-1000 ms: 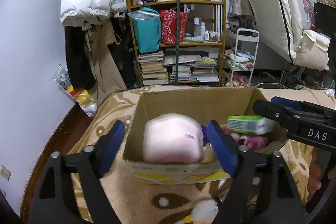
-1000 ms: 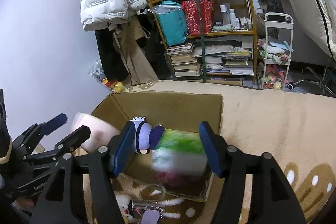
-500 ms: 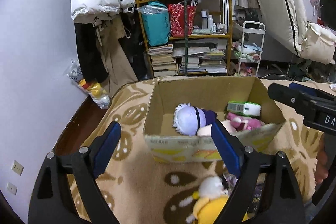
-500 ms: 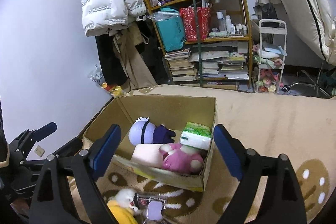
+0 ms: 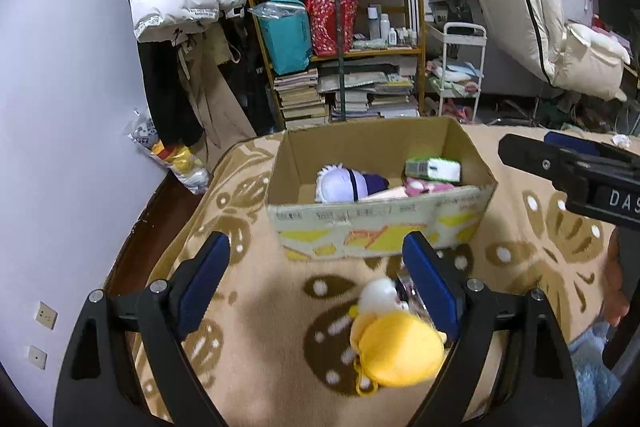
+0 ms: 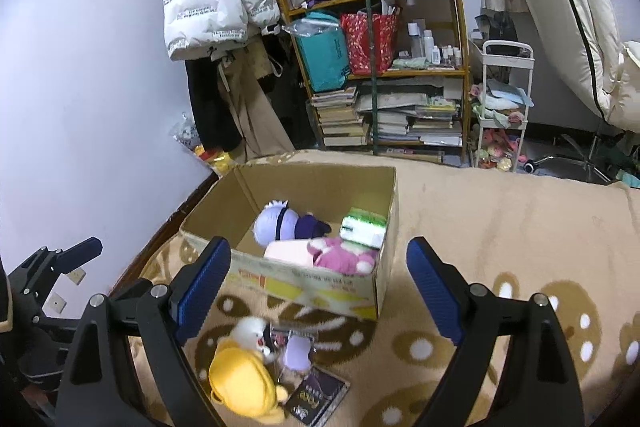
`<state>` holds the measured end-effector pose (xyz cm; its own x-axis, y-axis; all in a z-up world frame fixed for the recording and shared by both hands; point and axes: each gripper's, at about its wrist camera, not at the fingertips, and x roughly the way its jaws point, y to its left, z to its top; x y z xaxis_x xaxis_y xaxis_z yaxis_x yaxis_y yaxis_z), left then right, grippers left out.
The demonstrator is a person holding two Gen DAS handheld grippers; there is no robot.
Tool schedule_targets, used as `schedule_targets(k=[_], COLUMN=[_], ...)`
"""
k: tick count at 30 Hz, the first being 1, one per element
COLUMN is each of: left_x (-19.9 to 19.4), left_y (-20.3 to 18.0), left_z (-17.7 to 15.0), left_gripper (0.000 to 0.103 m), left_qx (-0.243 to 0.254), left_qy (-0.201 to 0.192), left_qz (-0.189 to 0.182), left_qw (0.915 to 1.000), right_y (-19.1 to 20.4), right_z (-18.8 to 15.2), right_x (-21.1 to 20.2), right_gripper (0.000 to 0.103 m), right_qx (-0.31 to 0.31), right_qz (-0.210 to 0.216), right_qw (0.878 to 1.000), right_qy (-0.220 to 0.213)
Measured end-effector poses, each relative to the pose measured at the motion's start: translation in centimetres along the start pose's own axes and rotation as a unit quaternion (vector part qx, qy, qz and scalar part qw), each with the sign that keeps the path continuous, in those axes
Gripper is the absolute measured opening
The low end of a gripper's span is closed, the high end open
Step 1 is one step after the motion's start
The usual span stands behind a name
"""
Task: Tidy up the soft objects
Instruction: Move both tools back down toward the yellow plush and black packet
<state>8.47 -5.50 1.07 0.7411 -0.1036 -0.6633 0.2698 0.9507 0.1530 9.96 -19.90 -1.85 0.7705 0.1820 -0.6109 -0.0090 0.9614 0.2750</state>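
Left wrist view: the left gripper [image 5: 316, 283] hung wide and empty before the cardboard box [image 5: 380, 227]; a yellow plush [image 5: 396, 349] lay on the blanket [image 5: 260, 307] nearer than the box, no longer mostly out of view as half a second earlier. Right wrist view: the right gripper [image 6: 320, 287] gaped wide, holding nothing; inside the box [image 6: 304, 279] lay a purple doll [image 6: 280, 223], pink plush [image 6: 344, 255] and green pack [image 6: 364, 227].

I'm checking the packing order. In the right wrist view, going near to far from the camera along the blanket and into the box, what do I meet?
Yellow plush on the blanket → cardboard box front wall → pink plush → green-and-white pack → the box's far wall.
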Motion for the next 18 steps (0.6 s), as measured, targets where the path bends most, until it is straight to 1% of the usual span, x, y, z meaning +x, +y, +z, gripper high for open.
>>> schedule_targets(k=[2,5,9,14,18], left_x=[-0.5,-1.2,-1.8,-2.1,-2.3], left_y=[-0.1,-0.4,-0.5,-0.6,-0.8], left_z=[-0.4,-1.0,-1.9,-2.7,-3.4], left_gripper=[0.088,0.088,0.088,0.088,0.088], left_qx=[0.004,0.013,0.005,0.001,0.0], left_qy=[0.005,0.008,0.022,0.035,0.045], left_qz=[-0.011,-0.004,-0.013,-0.008,-0.009], left_qw=[0.9999,0.9999,0.9997,0.9994,0.999], right_y=[0.2,0.6,1.6,2.6,2.5], right_z=[-0.3,-0.7,-1.3,-2.6,-3.4], right_x=[-0.4,-0.7,-1.0,-1.3,-1.8], right_gripper=[0.094,0.094,0.094,0.094,0.094], right_qx=[-0.003,-0.008,-0.017,-0.033,-0.041], right_qz=[-0.001,-0.002,0.007,-0.002,-0.002], right_qw=[1.0,1.0,0.999,0.998,0.996], right_qy=[0.009,0.023,0.036,0.058,0.074])
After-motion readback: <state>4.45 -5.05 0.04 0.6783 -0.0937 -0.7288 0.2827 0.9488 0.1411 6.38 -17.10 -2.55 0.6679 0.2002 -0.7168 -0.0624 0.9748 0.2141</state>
